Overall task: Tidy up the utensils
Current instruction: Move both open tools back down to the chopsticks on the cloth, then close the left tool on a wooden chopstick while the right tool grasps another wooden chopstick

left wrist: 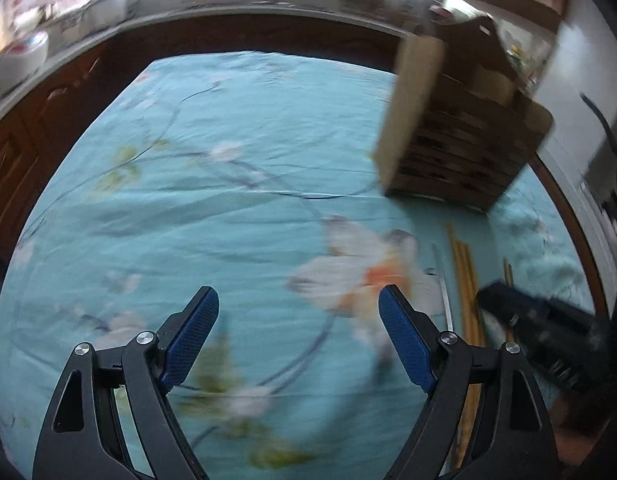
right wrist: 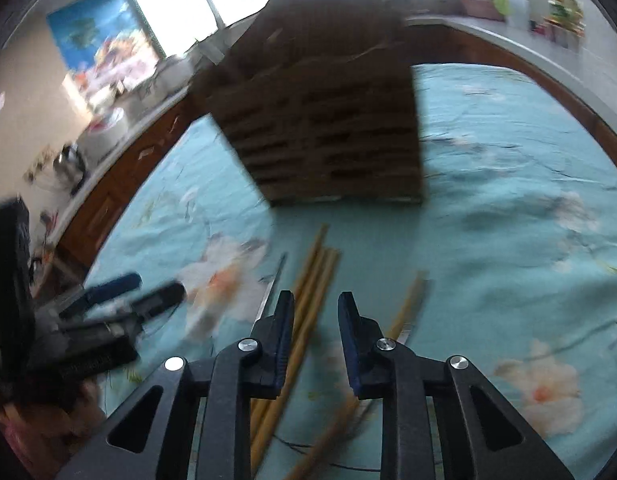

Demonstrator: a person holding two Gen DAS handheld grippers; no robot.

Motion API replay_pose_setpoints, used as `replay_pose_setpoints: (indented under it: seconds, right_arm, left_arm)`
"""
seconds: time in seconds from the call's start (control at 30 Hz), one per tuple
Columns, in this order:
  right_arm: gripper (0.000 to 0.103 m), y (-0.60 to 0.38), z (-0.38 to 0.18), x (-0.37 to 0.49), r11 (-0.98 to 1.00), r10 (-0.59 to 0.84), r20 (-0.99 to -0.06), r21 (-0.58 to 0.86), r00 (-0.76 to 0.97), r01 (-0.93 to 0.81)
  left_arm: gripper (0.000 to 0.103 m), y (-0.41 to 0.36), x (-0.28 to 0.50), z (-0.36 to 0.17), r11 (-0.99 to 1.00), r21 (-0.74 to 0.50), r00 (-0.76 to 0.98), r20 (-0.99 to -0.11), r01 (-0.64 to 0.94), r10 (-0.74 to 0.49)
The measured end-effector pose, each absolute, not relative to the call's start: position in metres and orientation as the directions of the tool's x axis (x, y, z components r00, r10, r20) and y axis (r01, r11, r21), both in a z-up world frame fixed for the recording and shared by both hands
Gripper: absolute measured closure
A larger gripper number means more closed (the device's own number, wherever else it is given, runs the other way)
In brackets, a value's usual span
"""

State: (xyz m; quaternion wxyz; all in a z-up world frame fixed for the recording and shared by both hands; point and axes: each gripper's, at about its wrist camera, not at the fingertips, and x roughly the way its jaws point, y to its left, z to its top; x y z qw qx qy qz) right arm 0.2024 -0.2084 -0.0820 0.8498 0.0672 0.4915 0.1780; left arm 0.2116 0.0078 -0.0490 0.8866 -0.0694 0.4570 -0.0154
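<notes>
Several wooden chopsticks [right wrist: 316,280] lie on the teal flowered cloth [right wrist: 488,208], with one more [right wrist: 408,304] a little to their right and a thin metal utensil [right wrist: 274,284] to their left. A brown slotted organizer box [right wrist: 328,128] stands behind them. My right gripper [right wrist: 316,302] hovers just over the chopsticks, jaws narrowly apart with cloth showing in the gap. In the left wrist view, my left gripper [left wrist: 298,304] is wide open over bare cloth, left of the chopsticks [left wrist: 466,280], the metal utensil [left wrist: 442,280] and the box [left wrist: 460,136].
The table's dark wooden edge [left wrist: 268,28] curves behind the cloth, with a cluttered counter [left wrist: 24,56] and windows beyond. The left gripper [right wrist: 144,288] shows at the left of the right wrist view. The picture is motion-blurred.
</notes>
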Motion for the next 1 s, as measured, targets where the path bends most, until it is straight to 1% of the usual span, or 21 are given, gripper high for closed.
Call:
replay_pose_setpoints:
  seconds: [0.03,0.1,0.2,0.3,0.37,0.4,0.47,0.53,0.57,0.63,0.7,0.77,0.83,0.87,0.9,0.93,1.0]
  right_arm:
    - [0.080,-0.203,-0.087,0.203,0.934,0.348,-0.829,0.263,0.438,-0.243]
    - [0.084,-0.201,-0.089,0.198,0.941,0.321,-0.829,0.225,0.458,-0.253]
    - [0.084,-0.213,-0.091,0.186,0.950,0.282,-0.842,0.178,0.459,-0.257]
    - [0.084,-0.234,-0.087,0.173,0.955,0.265,-0.846,0.166,0.462,-0.244]
    - [0.084,-0.246,-0.083,0.168,0.966,0.223,-0.855,0.130,0.469,-0.221]
    - [0.084,-0.256,-0.084,0.165,0.970,0.211,-0.862,0.128,0.461,-0.205]
    - [0.084,-0.274,-0.083,0.163,0.971,0.228,-0.857,0.168,0.462,-0.169]
    - [0.084,-0.283,-0.083,0.162,0.976,0.213,-0.859,0.165,0.465,-0.140]
    - [0.083,-0.287,-0.083,0.162,0.973,0.229,-0.852,0.193,0.471,-0.124]
    - [0.081,-0.291,-0.077,0.163,0.966,0.255,-0.830,0.236,0.496,-0.102]
    - [0.081,-0.288,-0.070,0.164,0.960,0.274,-0.808,0.261,0.522,-0.100]
    - [0.081,-0.284,-0.070,0.169,0.947,0.314,-0.798,0.303,0.514,-0.108]
    - [0.081,-0.276,-0.075,0.178,0.953,0.296,-0.819,0.285,0.491,-0.100]
    - [0.081,-0.274,-0.079,0.182,0.959,0.278,-0.835,0.268,0.475,-0.091]
    - [0.081,-0.274,-0.083,0.184,0.955,0.290,-0.838,0.284,0.462,-0.084]
    - [0.081,-0.273,-0.083,0.186,0.952,0.298,-0.831,0.293,0.469,-0.086]
    - [0.081,-0.268,-0.084,0.189,0.960,0.275,-0.837,0.264,0.473,-0.091]
  left_arm:
    - [0.019,0.012,0.212,-0.049,0.989,-0.142,0.580,-0.809,-0.043,-0.091]
    - [0.019,0.014,0.211,-0.050,0.989,-0.142,0.578,-0.811,-0.040,-0.093]
    - [0.019,0.007,0.210,-0.048,0.988,-0.154,0.578,-0.807,-0.007,-0.121]
    - [0.019,-0.013,0.210,-0.047,0.984,-0.167,0.572,-0.803,0.055,-0.168]
    - [0.019,-0.029,0.211,-0.048,0.982,-0.165,0.567,-0.802,0.095,-0.189]
    - [0.019,-0.037,0.212,-0.048,0.980,-0.161,0.566,-0.800,0.115,-0.198]
    - [0.019,-0.051,0.214,-0.049,0.979,-0.147,0.570,-0.796,0.141,-0.201]
    - [0.020,-0.063,0.219,-0.052,0.982,-0.115,0.573,-0.799,0.150,-0.181]
    - [0.021,-0.067,0.222,-0.054,0.983,-0.105,0.574,-0.800,0.152,-0.174]
    - [0.029,-0.071,0.229,-0.058,0.981,-0.109,0.557,-0.810,0.160,-0.181]
    - [0.030,-0.075,0.234,-0.062,0.977,-0.121,0.541,-0.818,0.174,-0.198]
    - [0.037,-0.080,0.238,-0.067,0.980,-0.090,0.536,-0.826,0.176,-0.172]
    - [0.043,-0.082,0.238,-0.070,0.981,-0.051,0.545,-0.826,0.185,-0.146]
    - [0.044,-0.083,0.237,-0.070,0.980,-0.037,0.550,-0.824,0.193,-0.140]
    - [0.047,-0.083,0.236,-0.071,0.980,-0.026,0.552,-0.823,0.198,-0.133]
    - [0.047,-0.084,0.235,-0.071,0.978,-0.012,0.556,-0.821,0.207,-0.127]
    - [0.047,-0.085,0.235,-0.071,0.977,-0.012,0.555,-0.821,0.215,-0.132]
